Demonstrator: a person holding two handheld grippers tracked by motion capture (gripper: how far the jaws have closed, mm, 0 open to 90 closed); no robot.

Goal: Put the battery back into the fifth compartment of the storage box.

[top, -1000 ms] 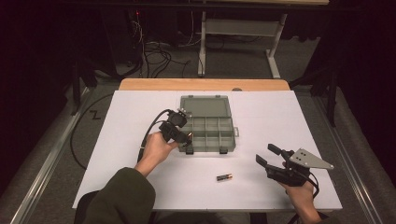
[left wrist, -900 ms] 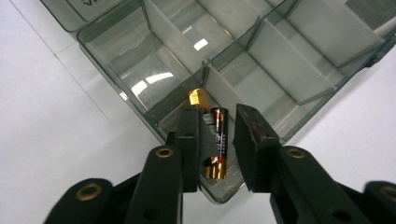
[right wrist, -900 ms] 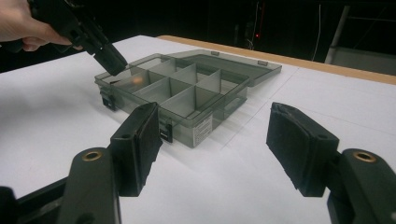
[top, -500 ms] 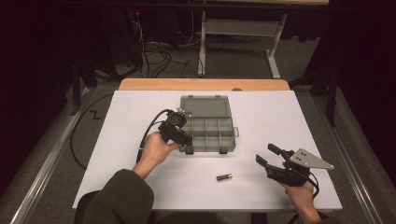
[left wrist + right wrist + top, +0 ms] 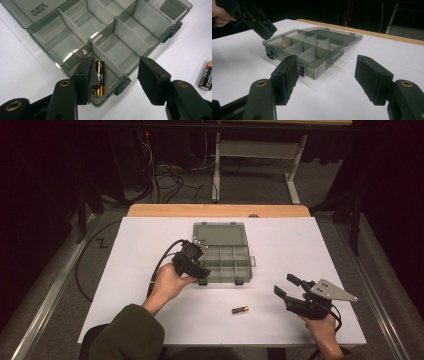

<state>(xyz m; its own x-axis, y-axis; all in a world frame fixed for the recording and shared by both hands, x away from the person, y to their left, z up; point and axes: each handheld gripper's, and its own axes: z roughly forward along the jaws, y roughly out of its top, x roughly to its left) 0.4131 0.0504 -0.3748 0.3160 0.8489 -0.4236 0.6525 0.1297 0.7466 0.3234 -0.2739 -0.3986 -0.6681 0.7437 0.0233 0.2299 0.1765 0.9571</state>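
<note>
Batteries are going into a translucent grey plastic compartment box (image 5: 227,261) with its hinged lid laid open flat behind it, and the job looks roughly half done. The box sits near the middle of the white table (image 5: 125,250), dividers splitting it into two rows of small bins; the black latches on its front wall hang undone.

Left hand-held gripper (image 5: 116,77) hovers at the box's front corner, its jaws having just been opening; they now stand well apart with nothing pressed between the pads. Below them, in the front corner compartment, lies one black-and-copper AA battery (image 5: 99,78), resting lengthwise against the divider, so that piece appears delivered. The other compartments that can be seen look empty.

Right hand-held gripper (image 5: 289,288) rests over the table's near right part, well apart from the box, jaws spread wide and holding nothing.

What is left, by my reading, is the second black-and-copper AA battery (image 5: 240,310), lying on its side on the bare table between the box and the person's near edge, touching nothing. It needs picking up and dropping into a bin, and afterwards the lid may want closing and latching.
</note>
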